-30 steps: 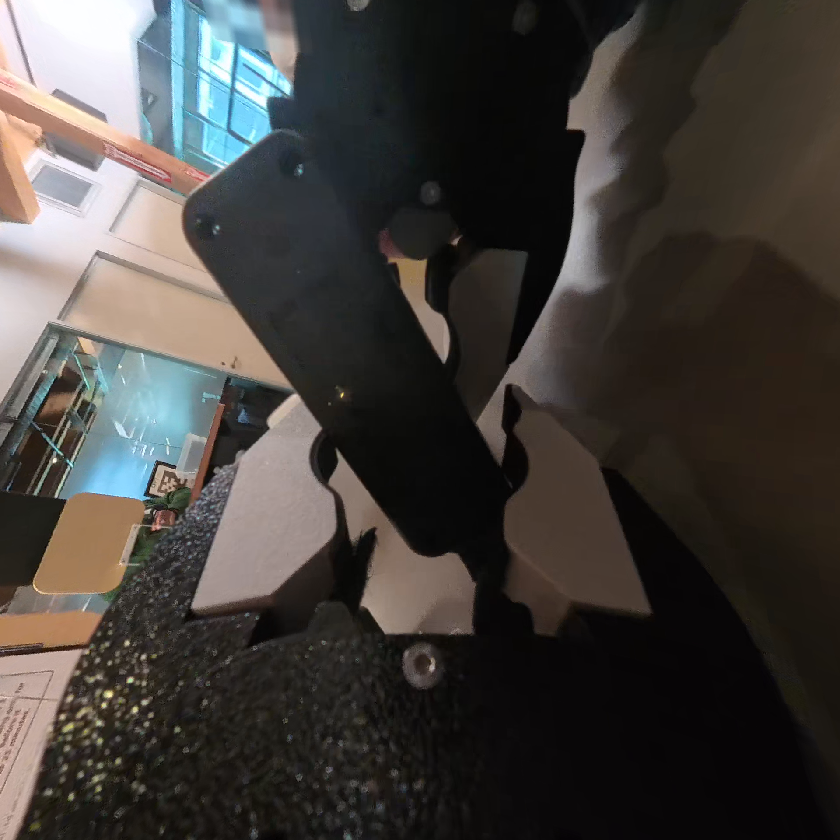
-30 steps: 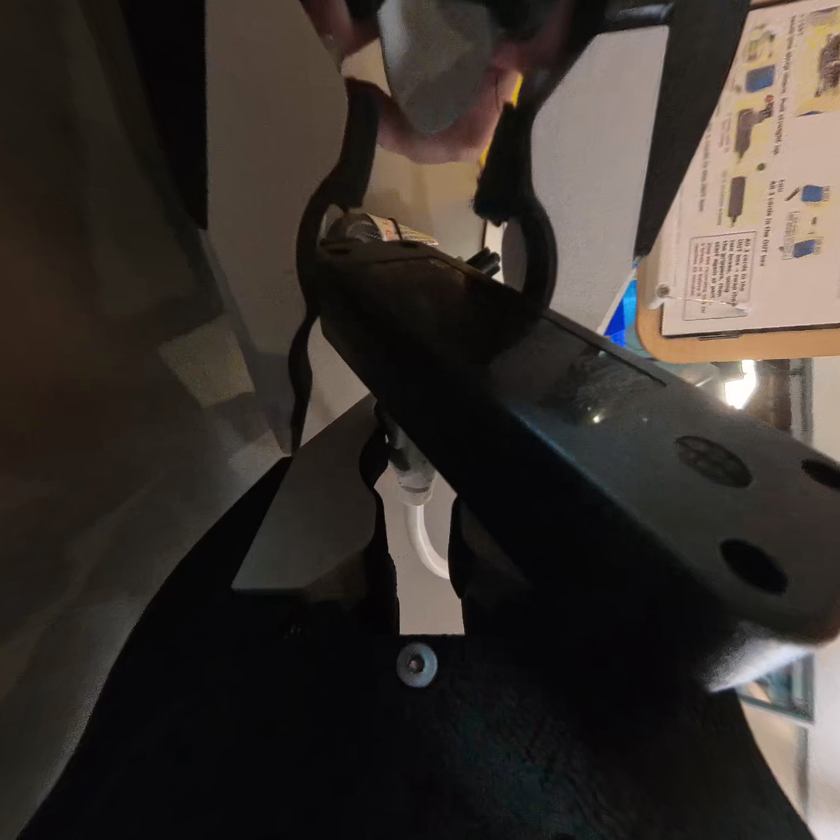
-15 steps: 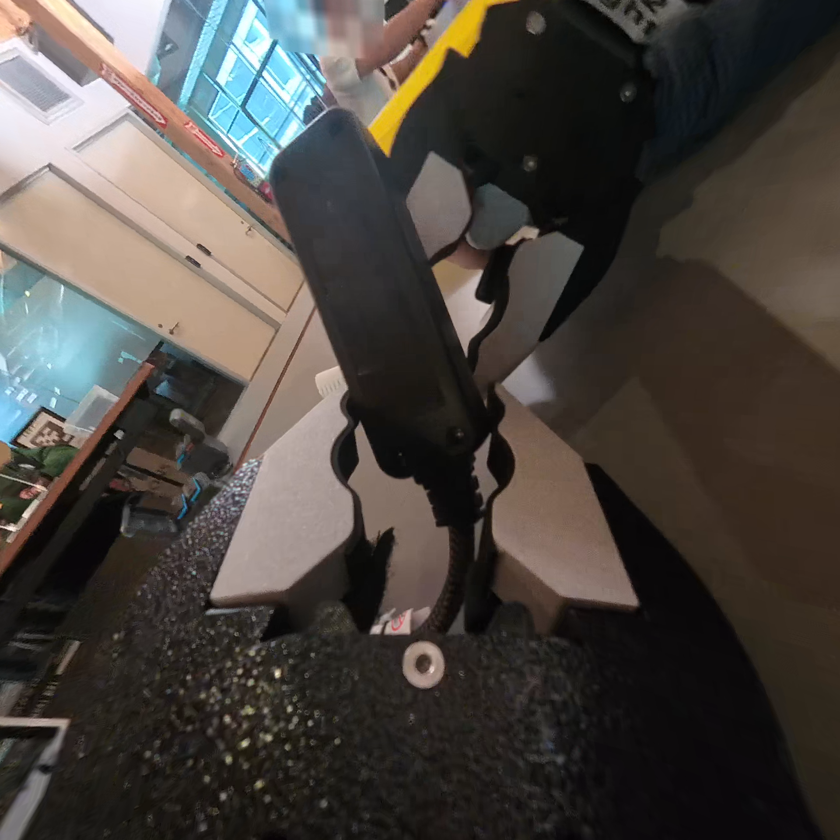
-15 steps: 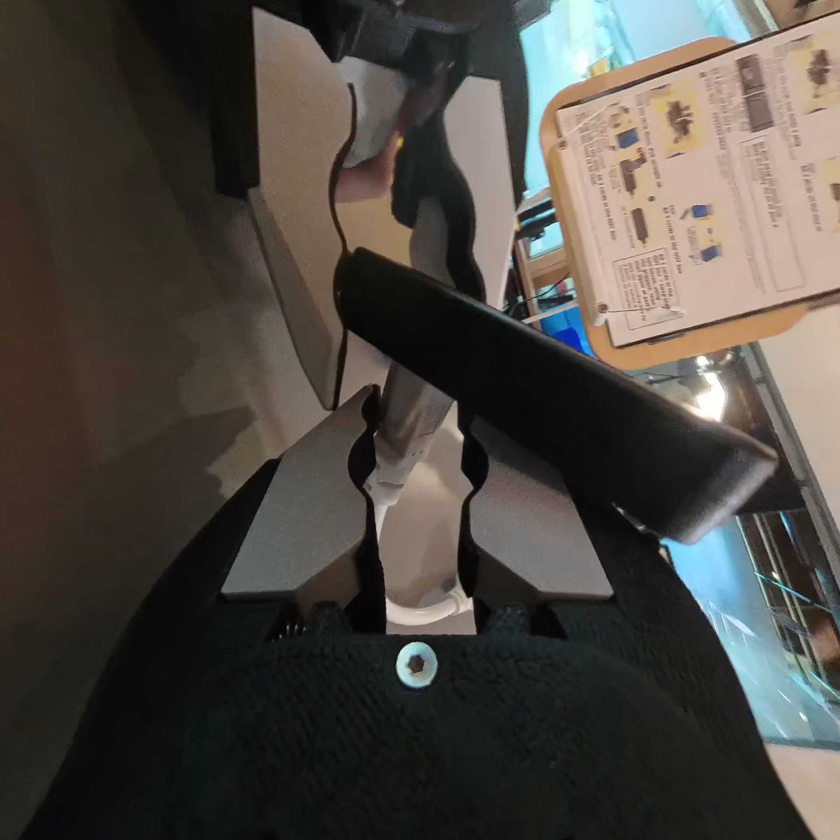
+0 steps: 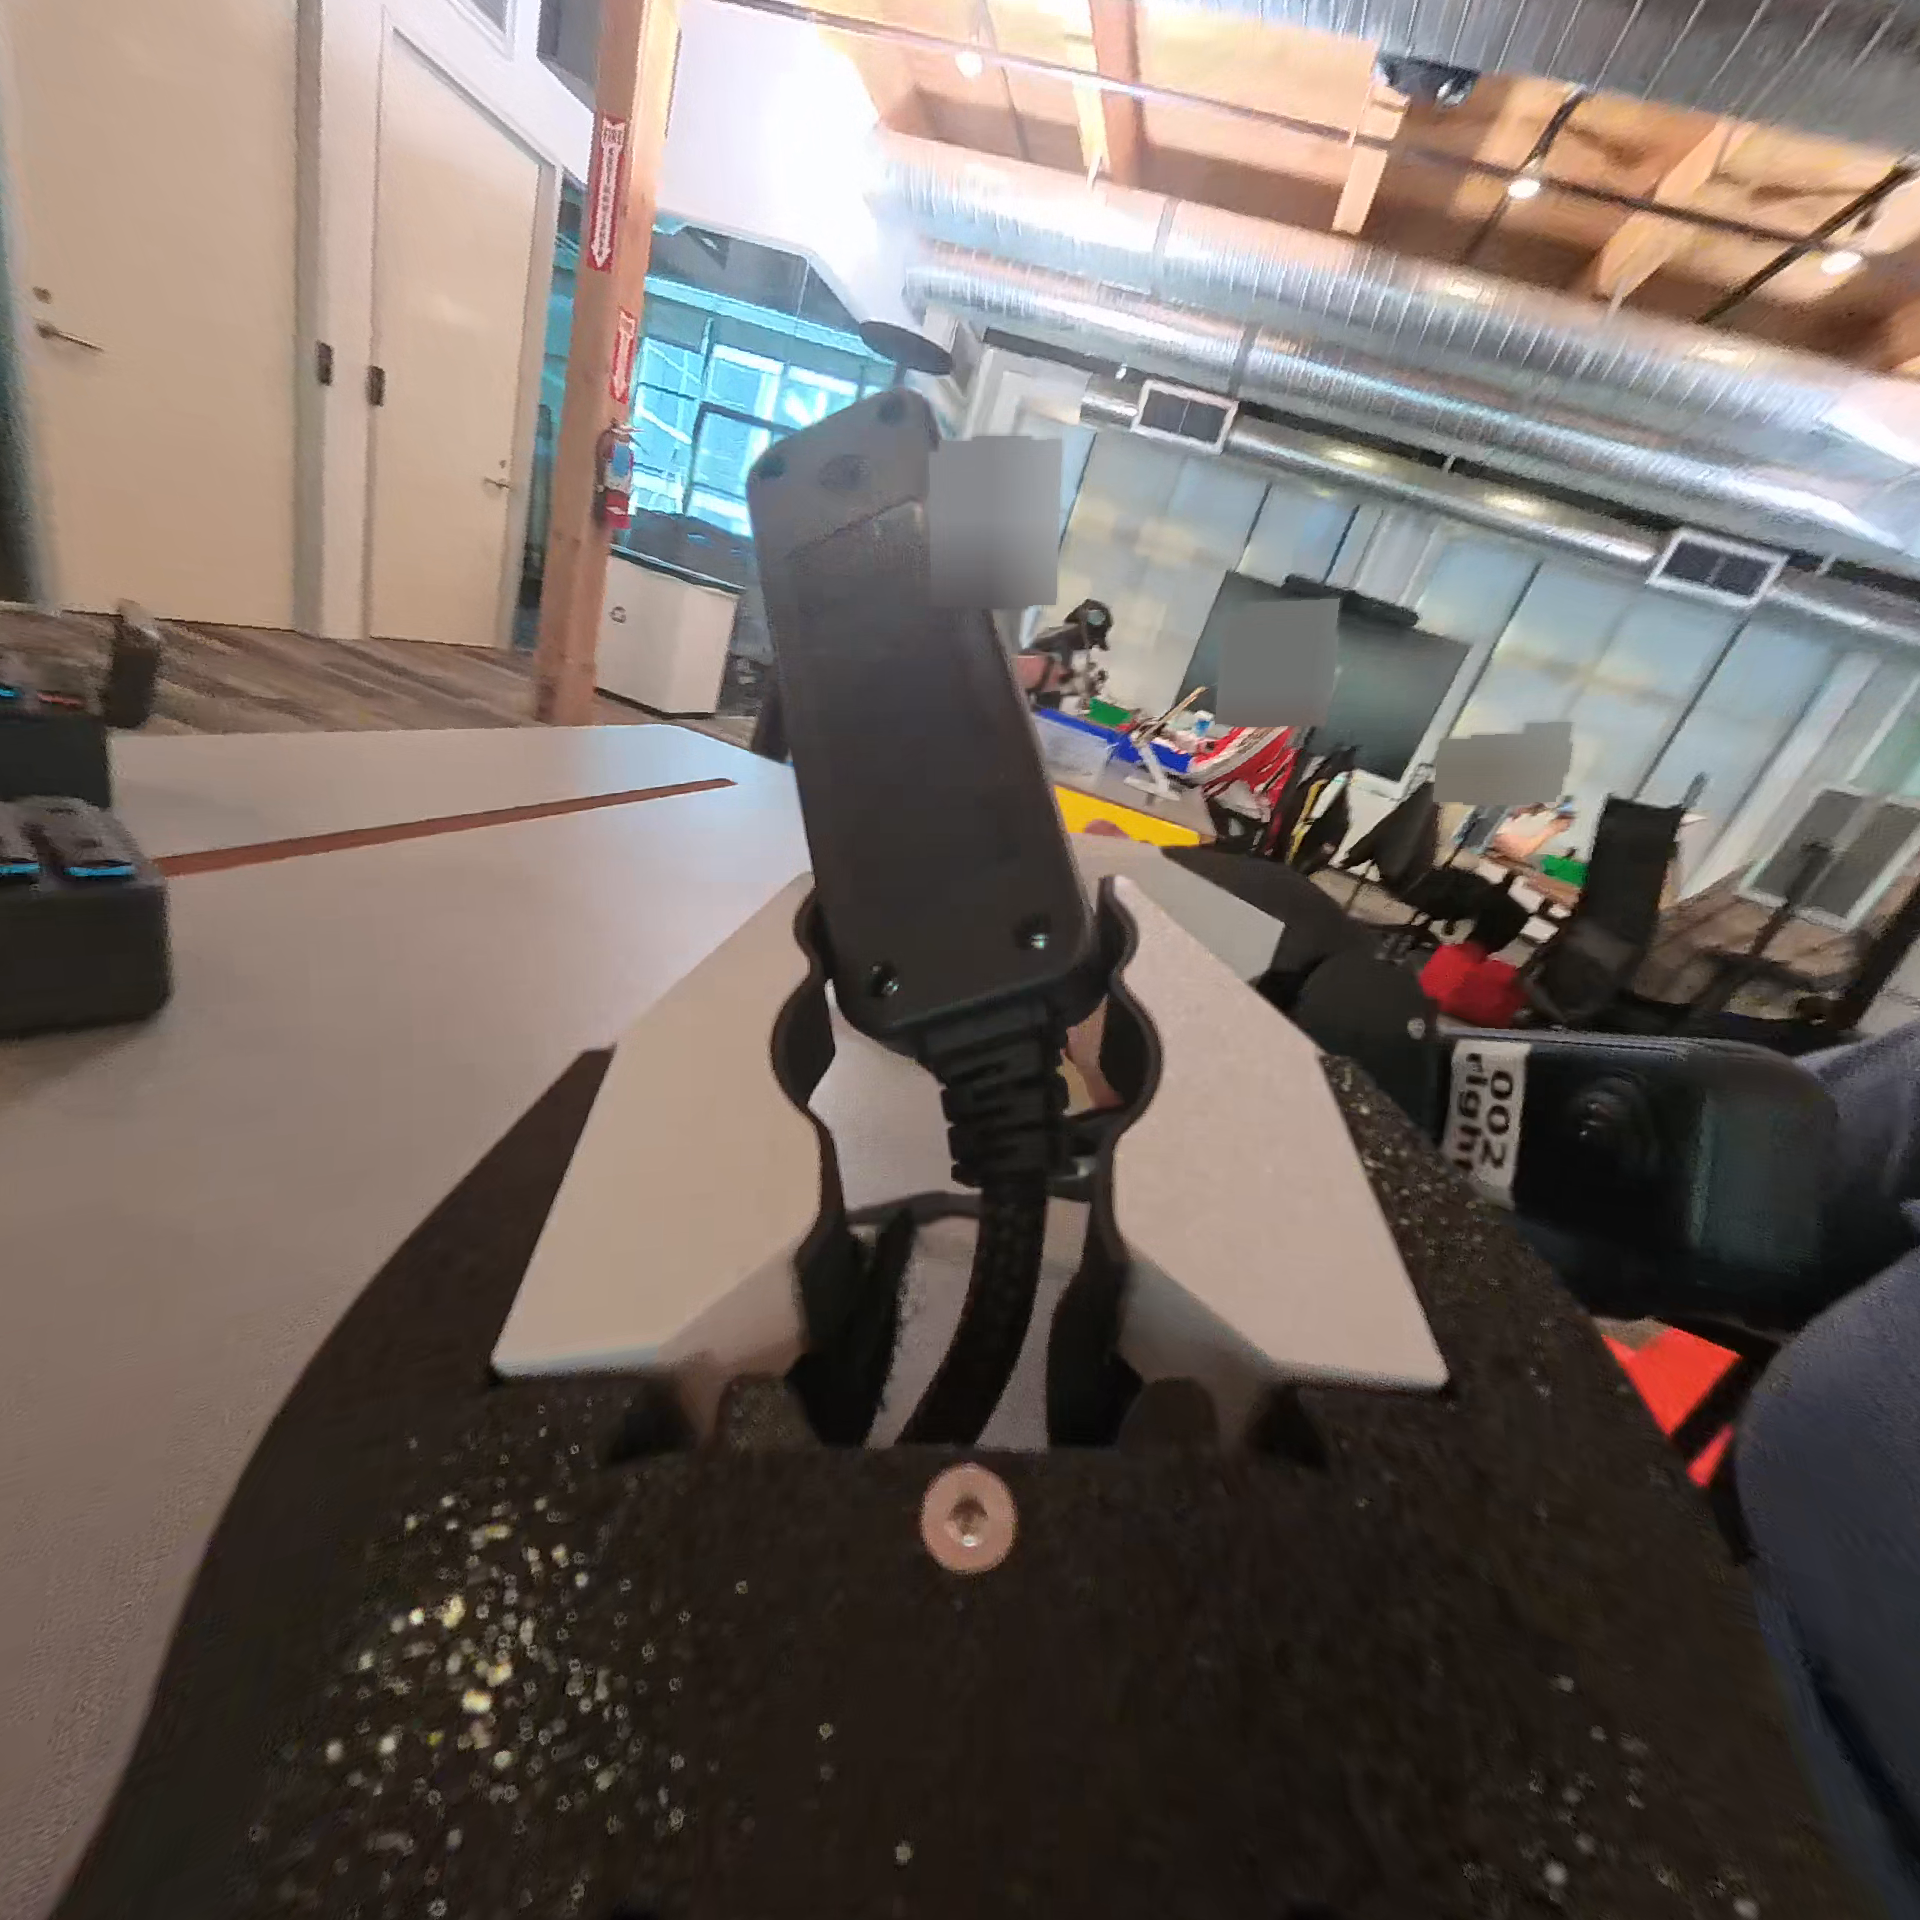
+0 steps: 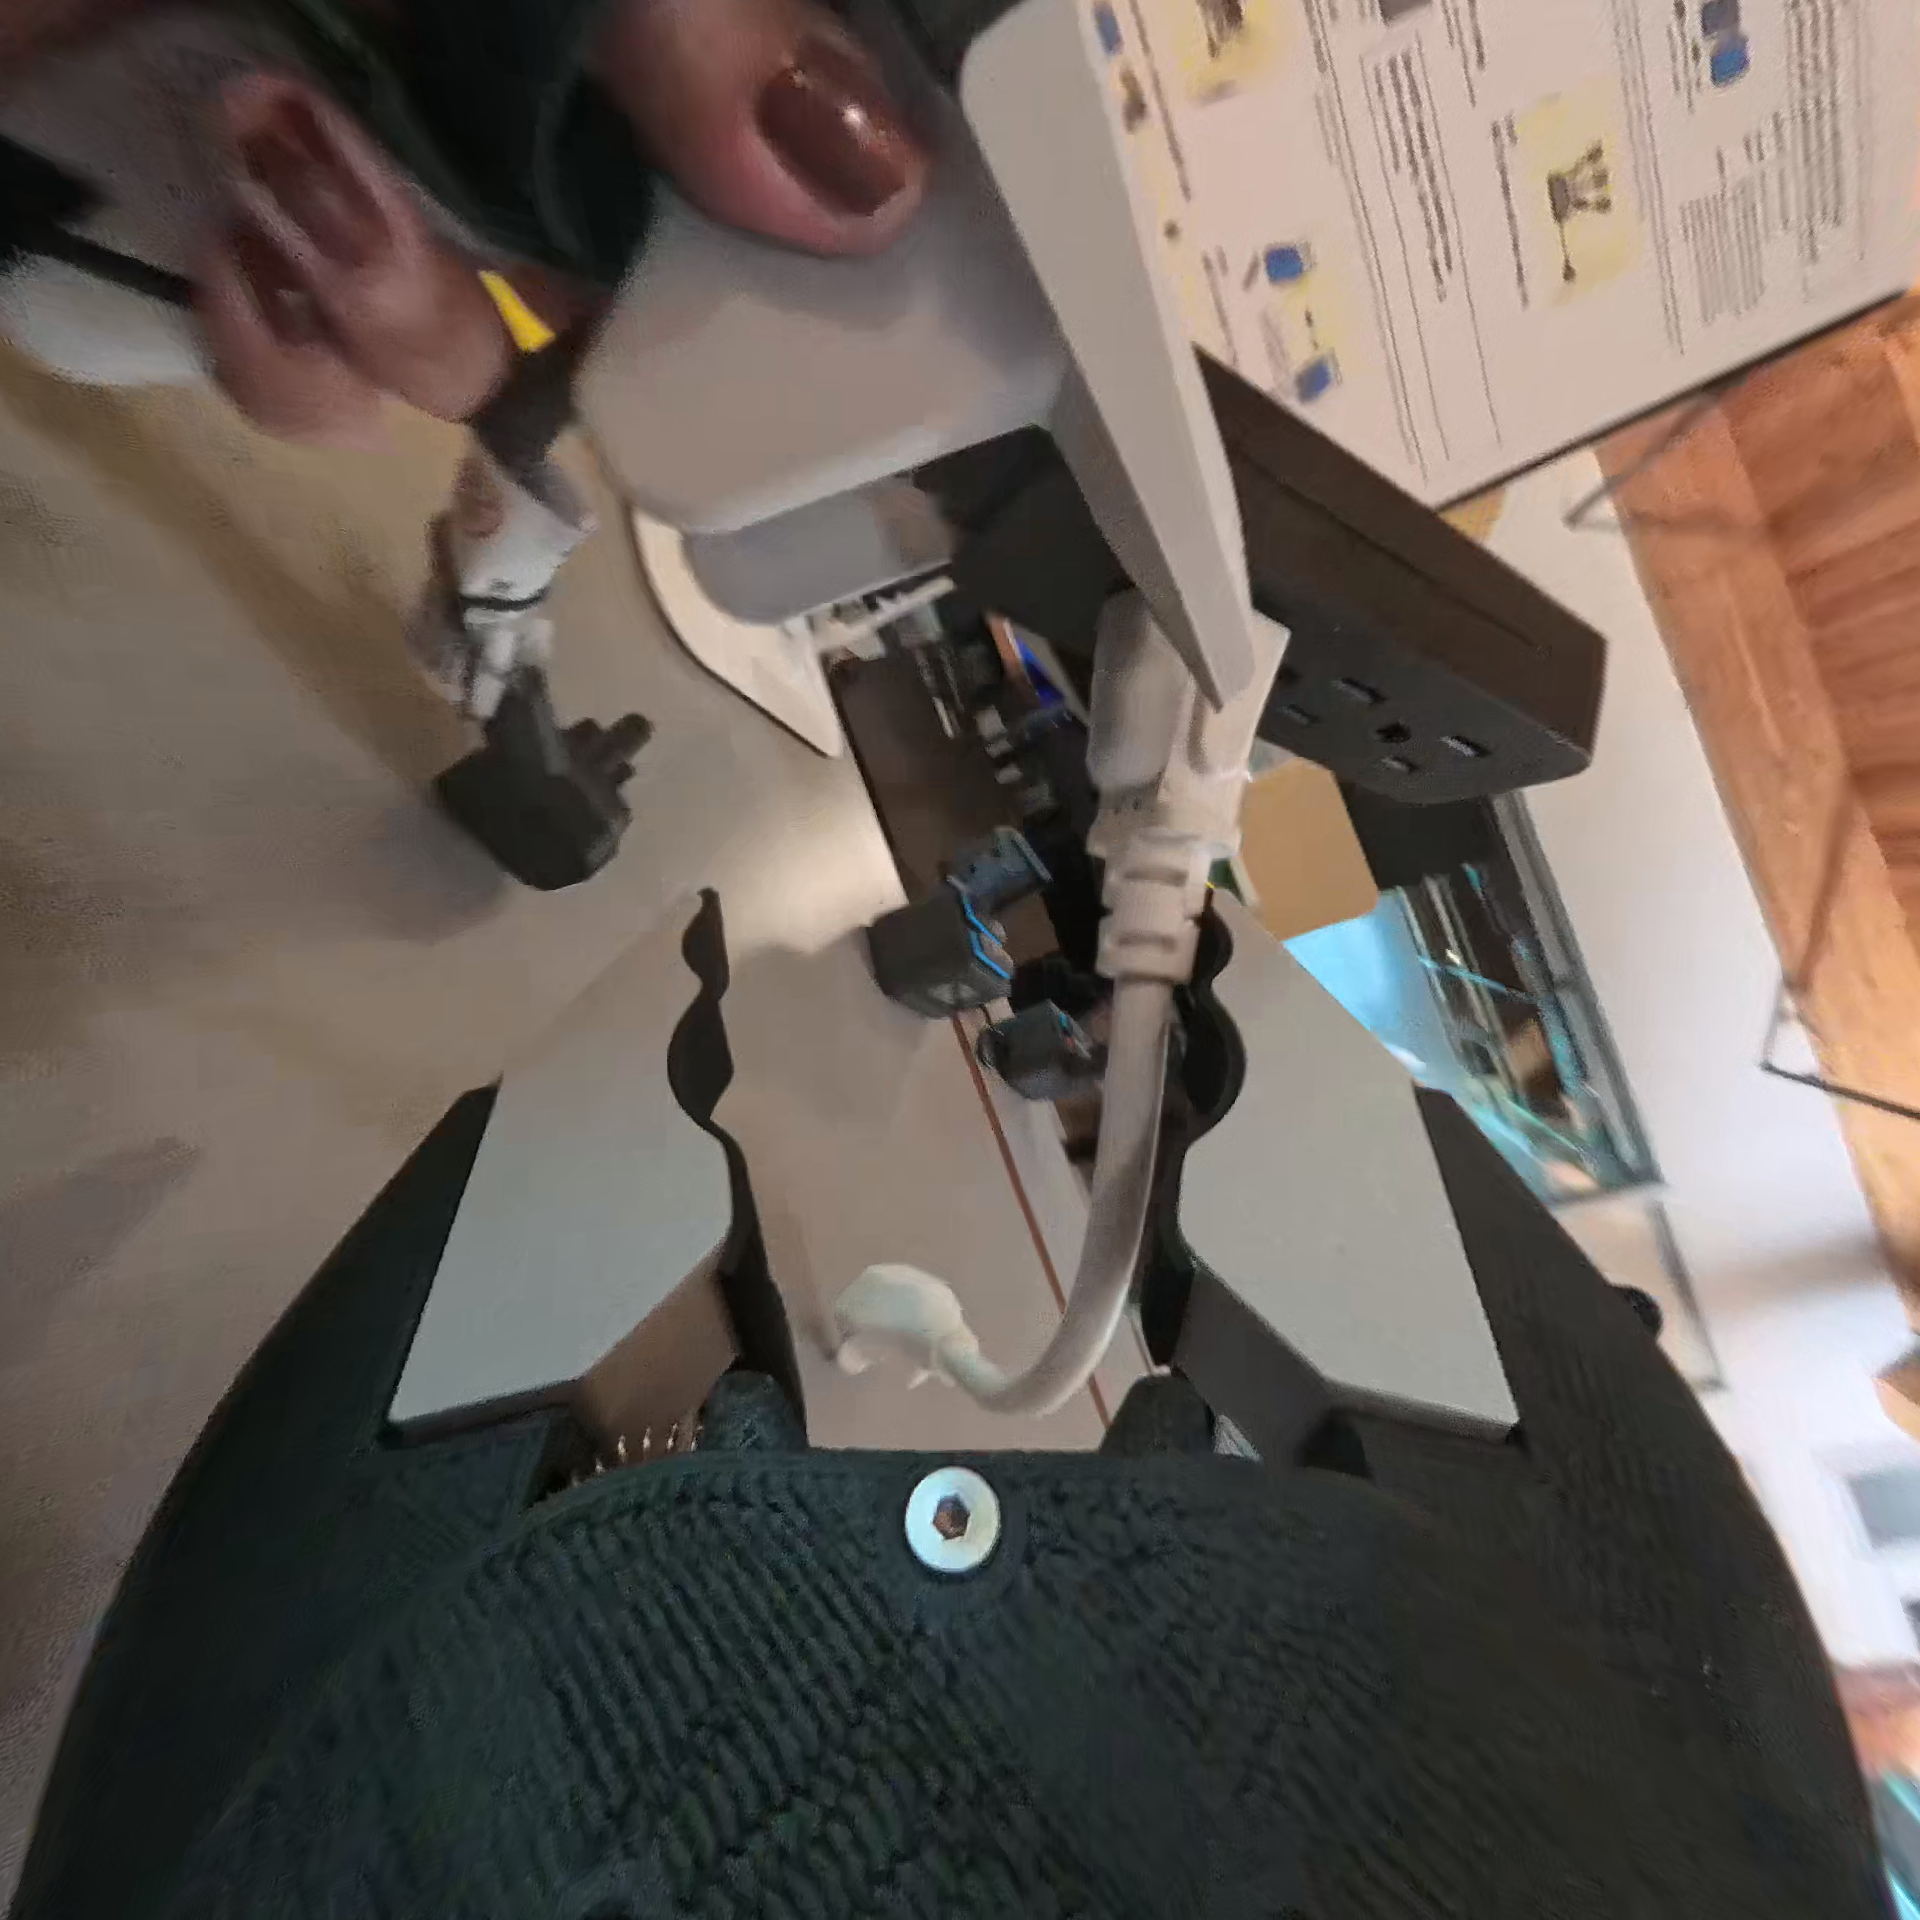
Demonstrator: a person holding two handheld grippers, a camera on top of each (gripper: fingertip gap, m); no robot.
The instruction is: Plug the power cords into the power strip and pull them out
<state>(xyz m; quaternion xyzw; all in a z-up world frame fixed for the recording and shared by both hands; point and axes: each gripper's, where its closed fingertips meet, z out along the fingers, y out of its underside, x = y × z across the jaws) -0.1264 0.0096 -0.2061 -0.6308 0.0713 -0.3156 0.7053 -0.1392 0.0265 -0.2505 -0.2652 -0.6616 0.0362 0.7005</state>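
Note:
My left gripper (image 5: 956, 961) is shut on the cord end of the black power strip (image 5: 894, 707), which stands up from the jaws with its back toward the camera. In the right wrist view the strip (image 6: 1434, 665) shows its socket face. A white plug (image 6: 1153, 769) hangs from the strip; the joint is hidden behind a grey finger (image 6: 1132, 436) of the left gripper. Its white cord (image 6: 1122, 1174) runs down along one finger of my right gripper (image 6: 961, 914), which is open and holds nothing. A black plug (image 6: 540, 790) lies on the table.
The grey table (image 5: 364, 956) has black battery blocks with blue marks at its left (image 5: 73, 914); they also show in the right wrist view (image 6: 935, 956). A clipboard with a printed sheet (image 6: 1455, 208) stands behind the strip. A person's hand (image 6: 810, 135) holds the left gripper. The right gripper's body (image 5: 1621, 1132) is at the right. My hands' fingertips stand some 5 cm from each other.
My right gripper has opened and let go of the white plug, which stays at the strip. The left gripper has swung the strip from a tilt to near upright.

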